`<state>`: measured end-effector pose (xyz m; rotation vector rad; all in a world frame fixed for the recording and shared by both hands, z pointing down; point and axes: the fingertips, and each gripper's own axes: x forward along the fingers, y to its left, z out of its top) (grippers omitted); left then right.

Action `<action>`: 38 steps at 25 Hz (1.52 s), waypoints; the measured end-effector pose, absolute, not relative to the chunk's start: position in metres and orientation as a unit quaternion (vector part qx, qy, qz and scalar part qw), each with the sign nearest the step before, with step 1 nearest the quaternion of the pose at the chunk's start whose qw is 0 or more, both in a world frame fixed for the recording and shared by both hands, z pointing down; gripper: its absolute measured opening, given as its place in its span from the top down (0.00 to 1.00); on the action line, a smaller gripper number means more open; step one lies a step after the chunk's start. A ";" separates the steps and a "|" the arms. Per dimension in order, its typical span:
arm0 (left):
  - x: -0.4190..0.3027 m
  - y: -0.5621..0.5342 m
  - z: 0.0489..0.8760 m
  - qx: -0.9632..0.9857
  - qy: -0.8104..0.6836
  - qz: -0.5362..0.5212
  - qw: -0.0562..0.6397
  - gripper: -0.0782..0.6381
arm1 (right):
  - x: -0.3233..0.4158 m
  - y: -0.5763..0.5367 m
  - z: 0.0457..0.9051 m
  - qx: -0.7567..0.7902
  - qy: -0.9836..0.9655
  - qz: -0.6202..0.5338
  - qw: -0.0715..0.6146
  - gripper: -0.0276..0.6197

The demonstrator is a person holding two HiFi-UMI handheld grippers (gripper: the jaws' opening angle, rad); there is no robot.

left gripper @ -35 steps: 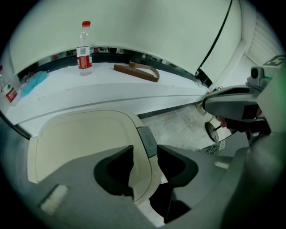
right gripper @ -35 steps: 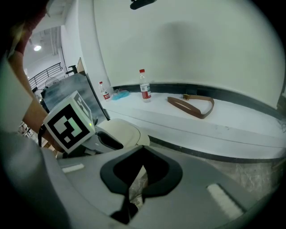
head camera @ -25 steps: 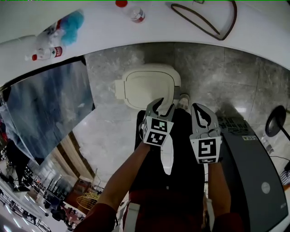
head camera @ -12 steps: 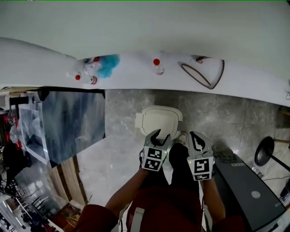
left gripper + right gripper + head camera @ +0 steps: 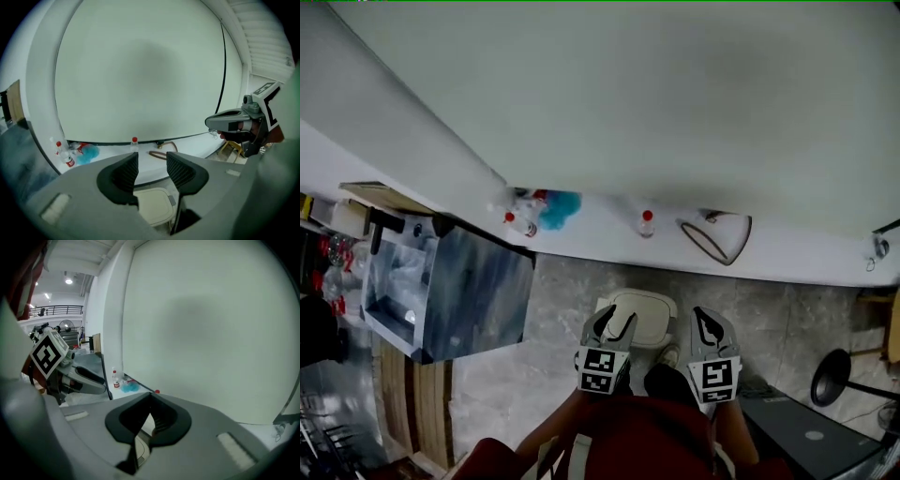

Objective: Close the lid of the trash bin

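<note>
**Hovering over a bin that looks shut**

So the bin (image 5: 642, 309) sits on the grey floor (image 5: 567, 291), right up against the base of the white table (image 5: 600, 239) along the wall. From the head view its cream lid (image 5: 152, 206) lies flat on top, with no gap that I can spot. My read is the closing part is done, or as good as done.

Left claw (image 5: 614, 323) is held up in front of the person's body, above the bin and clear of it. Its jaws are spread with nothing between them. In its own view you just look through the gap at the lid below and the table beyond. Makes sense if it's the one meant for pushing the lid, since spread jaws suit that fine and there's nothing to hang on to.

Right claw (image 5: 710, 323) sits beside it, off to the right of the bin, with its jaws pinched together on nothing. It looks parked out of the way, as this job hardly needs two.

Up on the table are a red-capped bottle (image 5: 646, 223) and a cable (image 5: 717, 239) in a loop, both well apart from the claws and not part of this.

If I had to guess what's left, maybe a quick press to check the lid is seated. I can't tell from here whether it has a latch.
</note>
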<state>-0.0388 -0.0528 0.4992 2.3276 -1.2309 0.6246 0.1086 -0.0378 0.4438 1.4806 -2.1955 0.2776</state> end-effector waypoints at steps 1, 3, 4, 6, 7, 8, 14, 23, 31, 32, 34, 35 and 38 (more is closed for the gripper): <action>-0.044 -0.060 0.484 0.842 -0.451 0.213 0.204 0.62 | 0.106 -0.045 0.429 0.544 -0.802 0.090 0.229 0.95; -0.053 -0.071 0.454 0.847 -0.464 0.190 0.177 0.62 | 0.101 -0.058 0.397 0.554 -0.803 0.067 0.208 0.95; -0.057 -0.076 0.438 0.849 -0.470 0.177 0.164 0.62 | 0.098 -0.063 0.381 0.558 -0.804 0.056 0.197 0.95; -0.063 -0.085 0.403 0.852 -0.485 0.149 0.133 0.62 | 0.095 -0.071 0.349 0.566 -0.806 0.034 0.173 0.95; -0.066 -0.090 0.386 0.852 -0.492 0.133 0.117 0.62 | 0.094 -0.075 0.333 0.569 -0.806 0.023 0.162 0.95; -0.068 -0.095 0.368 0.853 -0.499 0.118 0.100 0.62 | 0.093 -0.079 0.318 0.572 -0.806 0.012 0.152 0.95; -0.077 -0.120 0.271 0.855 -0.518 0.028 0.013 0.62 | 0.091 -0.095 0.245 0.588 -0.800 -0.052 0.110 0.95; -0.089 -0.139 0.186 0.832 -0.548 -0.027 -0.084 0.62 | 0.096 -0.107 0.160 0.607 -0.784 -0.127 0.029 0.95; -0.091 -0.143 0.176 0.825 -0.557 -0.029 -0.092 0.64 | 0.091 -0.118 0.163 0.602 -0.788 -0.127 0.028 0.95; -0.092 -0.144 0.177 0.824 -0.558 -0.031 -0.088 0.65 | 0.091 -0.119 0.165 0.602 -0.788 -0.125 0.030 0.95; -0.095 -0.143 0.179 0.821 -0.564 -0.034 -0.078 0.67 | 0.090 -0.120 0.169 0.602 -0.788 -0.124 0.033 0.95; -0.097 -0.143 0.181 0.819 -0.568 -0.034 -0.074 0.70 | 0.089 -0.120 0.170 0.602 -0.788 -0.124 0.034 0.95; -0.101 -0.143 0.188 0.812 -0.580 -0.027 -0.061 0.79 | 0.086 -0.117 0.172 0.599 -0.790 -0.122 0.035 0.95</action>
